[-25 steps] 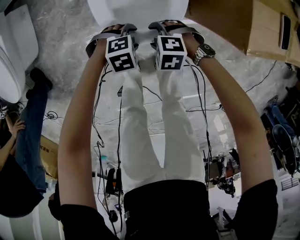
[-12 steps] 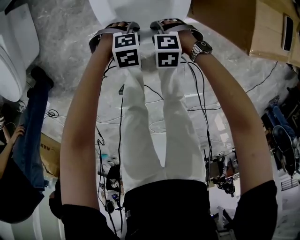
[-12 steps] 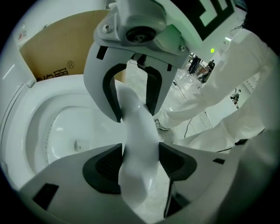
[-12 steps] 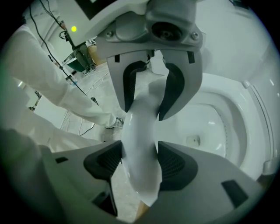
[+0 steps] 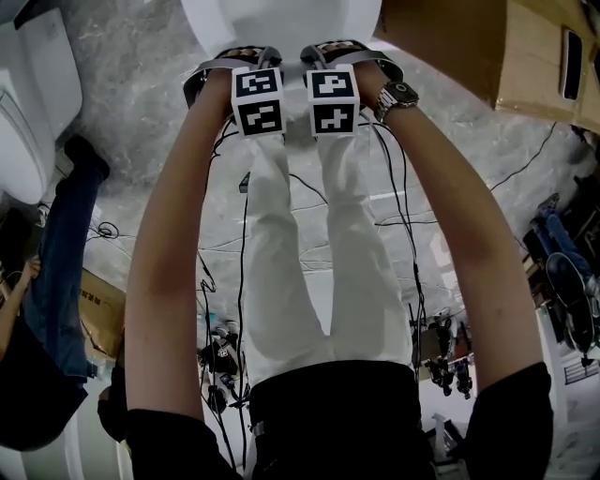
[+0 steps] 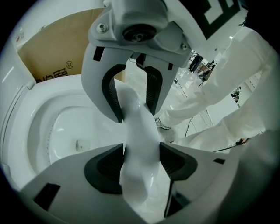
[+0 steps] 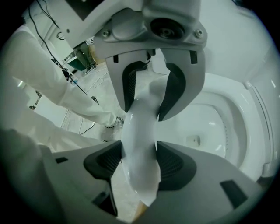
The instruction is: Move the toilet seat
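As the two hands have edged a little further from the body and drawn closer together over the last second, the left gripper and right gripper have kept their hold on the front rim of the toilet seat. That small shift suggests the seat is being swung slowly on its hinge, not yet let go.

In the left gripper view the left gripper has its fingers clenched on the white seat edge, which runs straight between them. The right gripper grips the same rim just beside it. The seat stands clear of the toilet bowl, open beyond it.

A cardboard box sits close beside the toilet and may crowd the right arm. Cables trail over the marble floor round the person's feet. A second toilet and a bystander's jeans stay well apart at the left.
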`<state>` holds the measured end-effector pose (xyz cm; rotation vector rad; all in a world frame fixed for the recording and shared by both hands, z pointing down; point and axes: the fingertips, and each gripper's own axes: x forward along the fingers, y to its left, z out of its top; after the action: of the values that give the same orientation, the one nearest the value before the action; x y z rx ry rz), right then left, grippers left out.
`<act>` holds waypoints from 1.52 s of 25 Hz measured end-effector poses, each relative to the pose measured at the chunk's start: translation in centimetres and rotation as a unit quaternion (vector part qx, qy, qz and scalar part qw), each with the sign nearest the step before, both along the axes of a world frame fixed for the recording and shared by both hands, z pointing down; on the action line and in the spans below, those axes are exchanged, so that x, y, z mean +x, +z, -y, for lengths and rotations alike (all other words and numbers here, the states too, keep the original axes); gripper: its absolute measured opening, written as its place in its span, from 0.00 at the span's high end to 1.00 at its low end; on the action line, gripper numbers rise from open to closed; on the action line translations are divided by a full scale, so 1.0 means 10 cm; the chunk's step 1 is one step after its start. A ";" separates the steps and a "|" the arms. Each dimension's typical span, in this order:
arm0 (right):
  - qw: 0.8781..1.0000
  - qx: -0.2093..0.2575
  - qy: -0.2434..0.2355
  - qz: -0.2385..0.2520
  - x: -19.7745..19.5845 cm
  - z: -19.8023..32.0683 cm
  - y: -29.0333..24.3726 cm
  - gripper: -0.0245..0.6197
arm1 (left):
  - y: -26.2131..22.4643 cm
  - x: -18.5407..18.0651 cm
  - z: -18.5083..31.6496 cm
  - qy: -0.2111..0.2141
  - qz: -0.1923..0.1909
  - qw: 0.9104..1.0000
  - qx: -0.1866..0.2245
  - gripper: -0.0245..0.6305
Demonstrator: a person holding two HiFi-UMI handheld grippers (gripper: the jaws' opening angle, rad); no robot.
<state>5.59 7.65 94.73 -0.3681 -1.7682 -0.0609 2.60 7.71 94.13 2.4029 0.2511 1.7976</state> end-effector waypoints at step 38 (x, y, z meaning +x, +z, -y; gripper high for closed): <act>1.000 -0.002 0.002 0.010 0.03 0.05 -0.83 0.59 | -0.81 0.02 0.05 -0.016 -0.002 0.999 -0.032 0.58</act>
<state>5.87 7.15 86.42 -0.3684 -1.7883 -0.0579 2.80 7.24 86.02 2.3537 0.2646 1.7459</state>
